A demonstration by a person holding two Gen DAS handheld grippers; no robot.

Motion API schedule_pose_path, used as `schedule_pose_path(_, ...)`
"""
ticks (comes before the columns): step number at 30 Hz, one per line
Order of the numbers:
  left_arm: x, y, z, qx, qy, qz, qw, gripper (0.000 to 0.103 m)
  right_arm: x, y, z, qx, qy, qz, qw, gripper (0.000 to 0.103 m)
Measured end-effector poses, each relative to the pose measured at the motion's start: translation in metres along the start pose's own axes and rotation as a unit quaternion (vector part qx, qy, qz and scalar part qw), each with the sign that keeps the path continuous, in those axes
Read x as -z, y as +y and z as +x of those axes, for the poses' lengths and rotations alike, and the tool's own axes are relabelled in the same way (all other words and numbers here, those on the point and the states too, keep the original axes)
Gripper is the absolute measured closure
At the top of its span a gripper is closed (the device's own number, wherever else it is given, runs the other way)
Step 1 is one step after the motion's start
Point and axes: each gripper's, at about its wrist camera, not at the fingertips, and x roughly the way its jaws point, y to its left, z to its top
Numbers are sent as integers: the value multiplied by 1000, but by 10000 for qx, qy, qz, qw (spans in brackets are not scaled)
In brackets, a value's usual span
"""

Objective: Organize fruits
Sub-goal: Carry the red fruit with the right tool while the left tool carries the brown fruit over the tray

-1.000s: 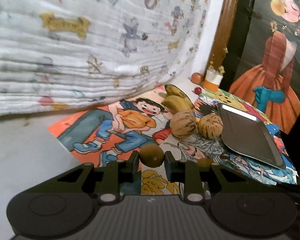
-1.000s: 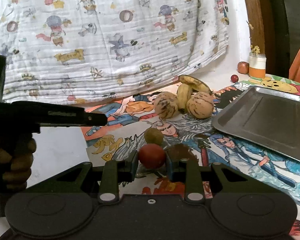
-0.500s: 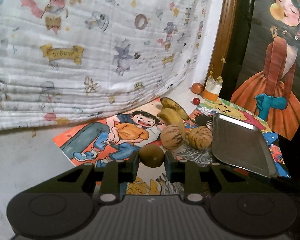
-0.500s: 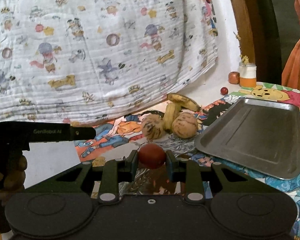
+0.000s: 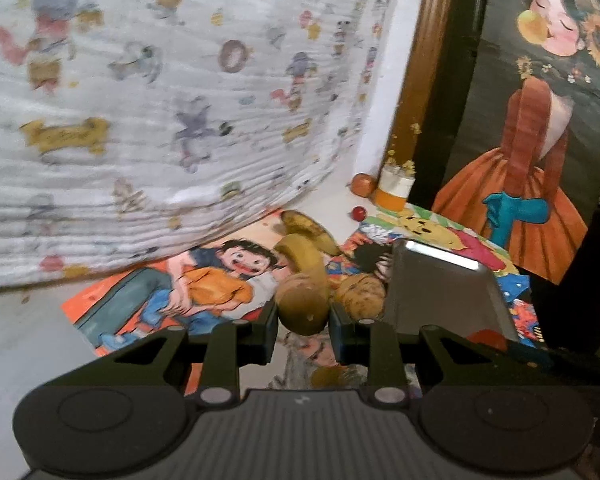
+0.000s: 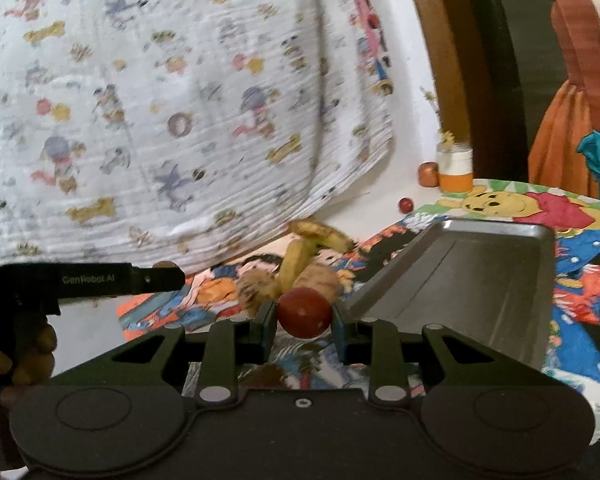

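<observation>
My left gripper (image 5: 303,318) is shut on a round olive-brown fruit (image 5: 302,306), held above the cartoon-print mat (image 5: 148,312). Just beyond it lie two bananas (image 5: 306,246) and a striped melon (image 5: 360,296); a second melon is mostly hidden behind the held fruit. A metal tray (image 5: 440,292) lies to the right of the pile. In the right wrist view my right gripper (image 6: 304,320) is shut on a round red fruit (image 6: 304,310), in front of the bananas (image 6: 316,236), the melons (image 6: 256,288) and the tray (image 6: 480,280). The left gripper (image 6: 156,278) shows there at left, held by a hand (image 6: 32,352).
A printed quilt (image 5: 160,120) hangs behind the mat. At the back stand a small jar with an orange band (image 5: 396,192), a copper-coloured ball (image 5: 362,184) and a tiny red berry (image 5: 358,213). A painting of a figure in an orange dress (image 5: 540,160) closes off the right. Another small brown fruit (image 5: 332,376) lies on the mat.
Both grippers have risen off the mat with their fruits still gripped. The right one has come closer to the fruit pile and the tray.
</observation>
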Motion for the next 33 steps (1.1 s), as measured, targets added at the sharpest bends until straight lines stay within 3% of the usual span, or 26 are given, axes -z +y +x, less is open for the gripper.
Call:
schedule_pose_path(16, -35, -65, 53, 923, 138, 520, 9943, 73, -56, -78, -17, 663, -211, -693, 9952, 71)
schedule_pose_path(24, -50, -110, 122, 1214, 708, 832, 9866, 73, -66, -154, 29, 1026, -86, -656, 9925, 71)
schedule_pose_path(33, -56, -142, 235, 1445, 1407, 905, 9753, 73, -68, -212, 107, 1163, 406, -530, 9910, 71)
